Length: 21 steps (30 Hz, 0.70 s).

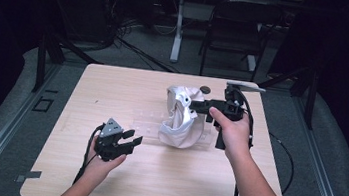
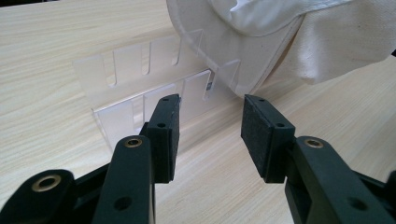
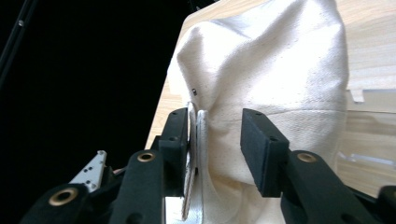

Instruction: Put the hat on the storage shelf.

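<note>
Cloth work is at the letting-go stage, as I read it: my right tongs point(image 1: 192, 105) sit level at the far side of the white canvas cap point(image 1: 179, 121), and their jaws stand apart. In the right gripper view a folded strap of the cap lies against the left pad point(image 3: 180, 140), while the other pad is clear of the fabric, so nothing is pinched. No earlier look is on hand, so I judge only by how things lie.

The cap stands slumped near the middle of the desk point(image 1: 77, 177), towards its right side, draped over the right end of a clear acrylic slotted rack point(image 2: 140, 88). It looks like a small organiser of thin upright dividers. Through the plastic I see only wood grain, so its slots seem empty apart from the cap's rim resting over the end ones. The cap's hollow shows a crumpled lining; whether anything is inside it I cannot tell.

My left tongs point(image 1: 129, 140) hover apart and empty over the desk near the rack's left end, touching nothing.

Next, I judge, the right tongs should back off clear of that strap without dragging the cap, and the left may need to steady the light rack.

A small dark round thing point(image 1: 205, 88) lies just beyond the cap.
</note>
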Tool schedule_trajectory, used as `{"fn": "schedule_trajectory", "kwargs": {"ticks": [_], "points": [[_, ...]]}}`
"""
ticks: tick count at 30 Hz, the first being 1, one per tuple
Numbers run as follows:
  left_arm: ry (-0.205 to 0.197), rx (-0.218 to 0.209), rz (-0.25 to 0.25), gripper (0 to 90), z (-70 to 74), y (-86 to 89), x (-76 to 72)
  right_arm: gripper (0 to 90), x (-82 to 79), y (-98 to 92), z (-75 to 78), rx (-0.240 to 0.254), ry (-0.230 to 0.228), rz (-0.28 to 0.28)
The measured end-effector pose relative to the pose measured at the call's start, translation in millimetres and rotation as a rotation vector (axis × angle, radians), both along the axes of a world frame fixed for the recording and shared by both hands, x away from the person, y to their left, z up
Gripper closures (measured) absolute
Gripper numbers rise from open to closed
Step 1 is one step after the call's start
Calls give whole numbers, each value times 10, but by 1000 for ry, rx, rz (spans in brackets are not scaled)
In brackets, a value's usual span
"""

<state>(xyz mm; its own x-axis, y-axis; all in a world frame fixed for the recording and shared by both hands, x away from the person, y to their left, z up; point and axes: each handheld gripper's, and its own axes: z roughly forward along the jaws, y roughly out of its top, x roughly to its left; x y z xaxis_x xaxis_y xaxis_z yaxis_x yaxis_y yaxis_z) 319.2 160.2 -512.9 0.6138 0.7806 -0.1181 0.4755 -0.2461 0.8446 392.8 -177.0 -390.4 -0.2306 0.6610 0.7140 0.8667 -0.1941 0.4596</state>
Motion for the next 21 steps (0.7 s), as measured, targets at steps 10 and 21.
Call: {"fn": "schedule_trajectory", "kwargs": {"ticks": [10, 21], "points": [[24, 14, 10, 574, -82, 46, 21, 583, -120, -93, 30, 31, -30, 18], [28, 12, 17, 566, -53, 79, 3, 570, -317, -119, 90, 44, -111, 60]]}}
